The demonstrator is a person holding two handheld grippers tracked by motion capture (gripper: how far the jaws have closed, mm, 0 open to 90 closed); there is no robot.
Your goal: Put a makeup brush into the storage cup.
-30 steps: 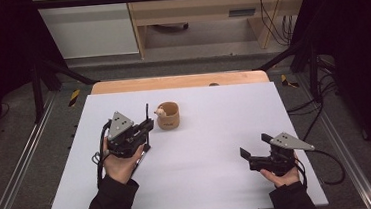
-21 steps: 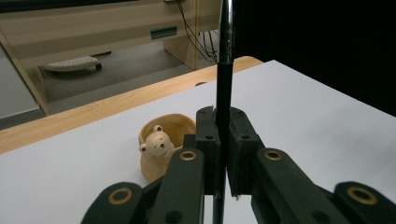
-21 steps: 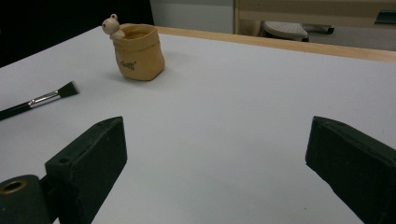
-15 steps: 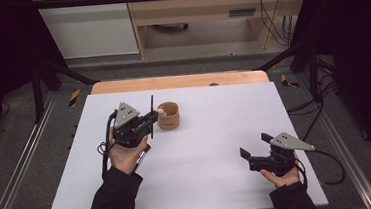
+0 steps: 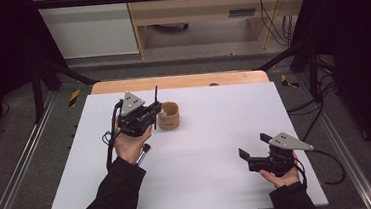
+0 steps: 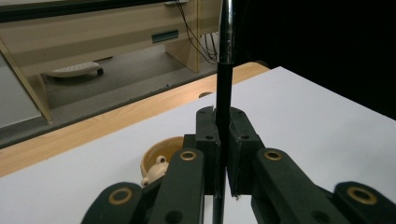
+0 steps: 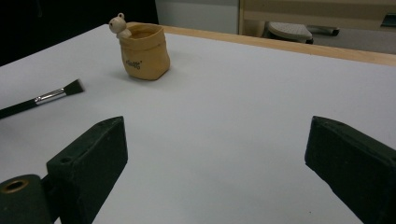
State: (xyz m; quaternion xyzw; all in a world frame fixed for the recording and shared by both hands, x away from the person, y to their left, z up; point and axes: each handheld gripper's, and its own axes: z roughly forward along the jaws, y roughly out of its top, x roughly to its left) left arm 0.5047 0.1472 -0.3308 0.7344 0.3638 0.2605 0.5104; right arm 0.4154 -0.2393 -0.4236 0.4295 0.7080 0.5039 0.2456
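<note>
While the left gripper (image 5: pixel 150 112) pinches a slim black brush (image 6: pixel 223 93) between its pressed-together jaws, holding it upright with its chrome ferrule rising above the pads in the left gripper view, the person's left hand (image 5: pixel 129 144) carries the tool just beside a small tan cup (image 5: pixel 168 115) on the white table (image 5: pixel 224 111). The cup stands upright toward the table's far edge, left of centre, with a tiny bear figure (image 7: pixel 119 24) perched on its rim. A second brush (image 7: pixel 42 99) lies flat on the table near the cup in the right gripper view. Well apart, near the table's front right corner, the right gripper (image 5: pixel 254 146) hovers low in the right hand (image 5: pixel 282 176), its jaws spread wide with nothing between them.
</note>
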